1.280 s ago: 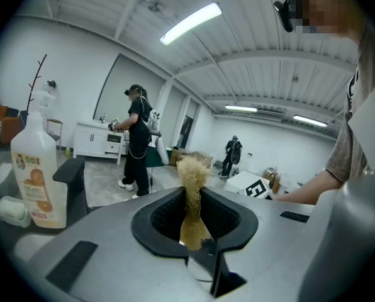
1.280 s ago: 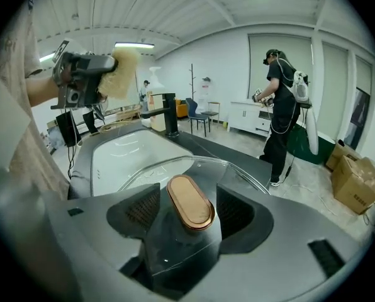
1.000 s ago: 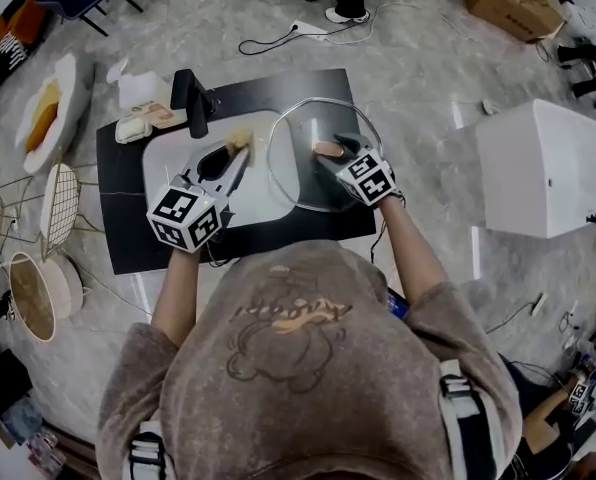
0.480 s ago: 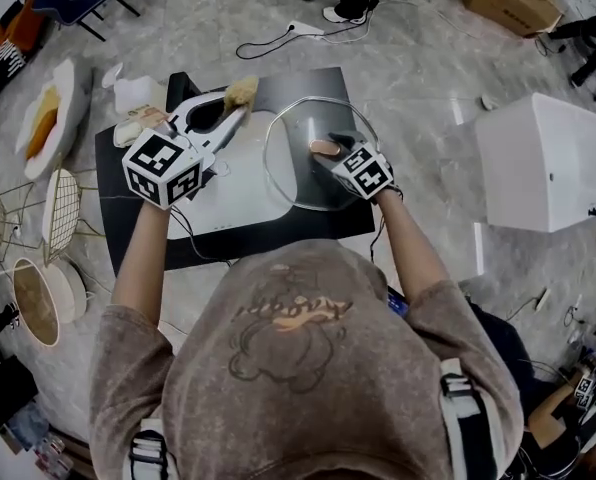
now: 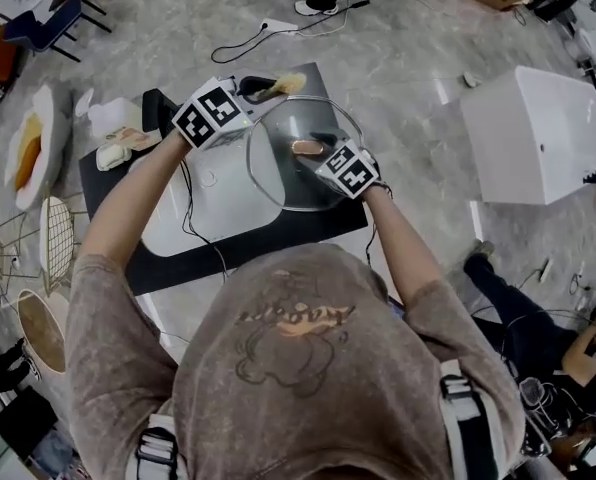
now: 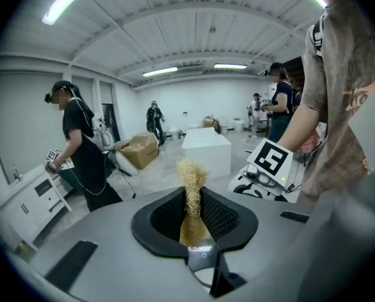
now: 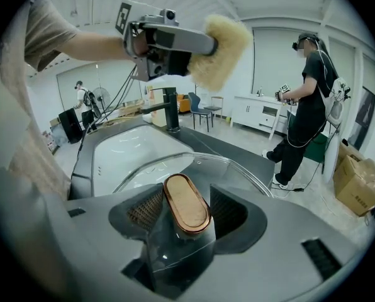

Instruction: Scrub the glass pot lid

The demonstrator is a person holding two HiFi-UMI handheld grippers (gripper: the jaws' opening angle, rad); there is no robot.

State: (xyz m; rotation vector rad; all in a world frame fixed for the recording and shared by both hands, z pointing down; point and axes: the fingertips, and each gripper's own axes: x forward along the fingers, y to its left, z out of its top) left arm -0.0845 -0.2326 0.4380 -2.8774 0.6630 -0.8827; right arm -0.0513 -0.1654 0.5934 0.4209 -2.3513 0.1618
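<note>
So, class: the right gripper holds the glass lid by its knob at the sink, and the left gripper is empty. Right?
No. The left gripper is not empty: the left gripper view shows its jaws shut on a yellow scrubber. The rest stands: the right gripper holds the glass lid by its knob at the sink.

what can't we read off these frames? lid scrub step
- Scrubber-to-lid contact: left gripper view faces the room, lid outside it. In the head view the scrubber sits by the far rim of the glass lid, gap unreadable.
- Lid's near rim: right gripper view, behind the right claw shut on the knob.
- Dirt on the glass: head view, too small to see.
- Small items left of the sink: too small to name.
</note>
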